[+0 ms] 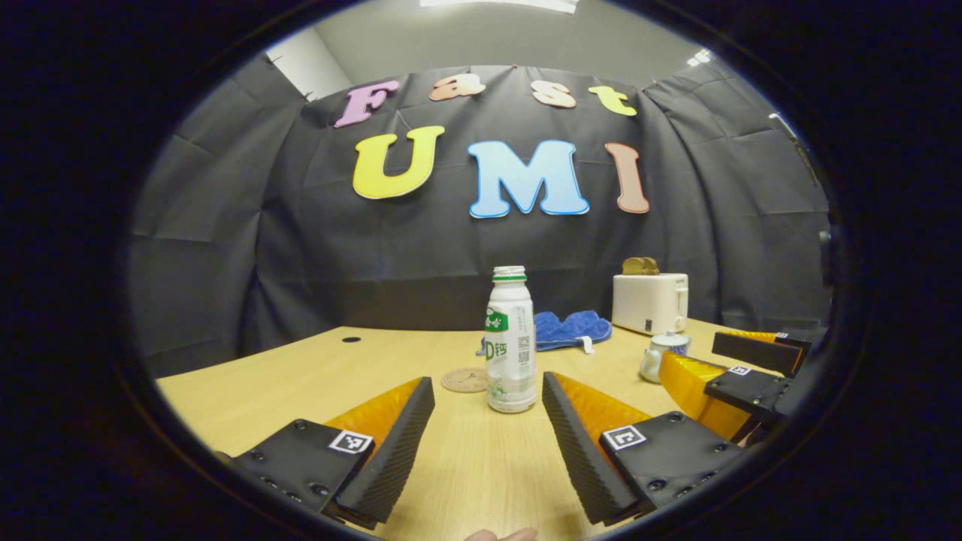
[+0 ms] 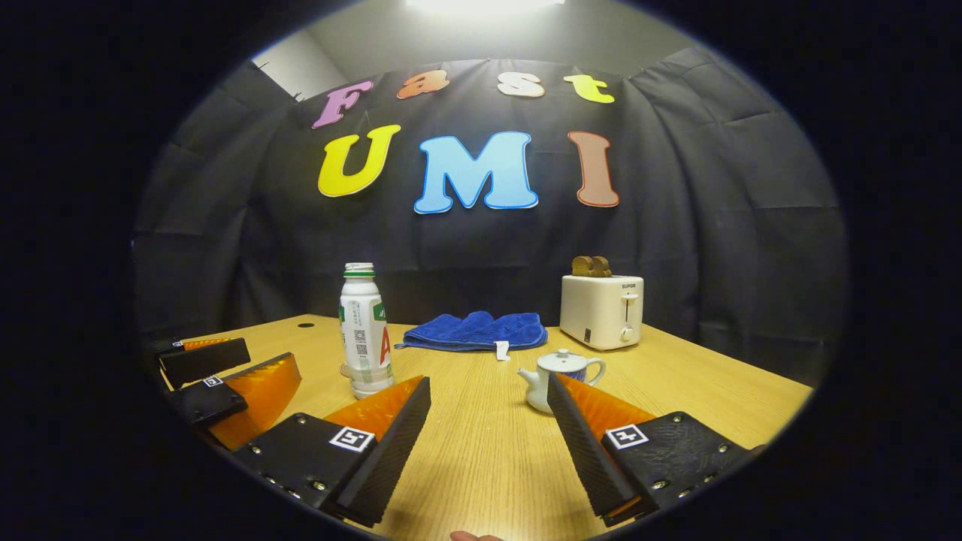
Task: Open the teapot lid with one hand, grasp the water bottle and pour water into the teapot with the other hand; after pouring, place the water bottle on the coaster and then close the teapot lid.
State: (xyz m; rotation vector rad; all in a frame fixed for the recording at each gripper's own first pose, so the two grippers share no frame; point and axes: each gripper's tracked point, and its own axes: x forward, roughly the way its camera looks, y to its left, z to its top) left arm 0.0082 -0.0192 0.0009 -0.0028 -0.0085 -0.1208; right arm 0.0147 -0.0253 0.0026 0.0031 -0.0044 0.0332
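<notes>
Teapot [image 2: 560, 378] lidded; water bottle [image 1: 510, 340] upright, capless, beside coaster [image 1: 464, 380].

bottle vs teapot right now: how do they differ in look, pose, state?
The water bottle is tall, slim and labelled; the teapot is squat and round, with a spout and handle. The water bottle stands between the left gripper's open fingers; the teapot sits ahead of the right gripper's right finger. The teapot's lid is on. Both stand upright on the table, ungrasped.

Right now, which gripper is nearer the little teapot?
The right gripper. The teapot sits just past its right finger. The left gripper points at the bottle, and the teapot stands farther off to its right.
</notes>
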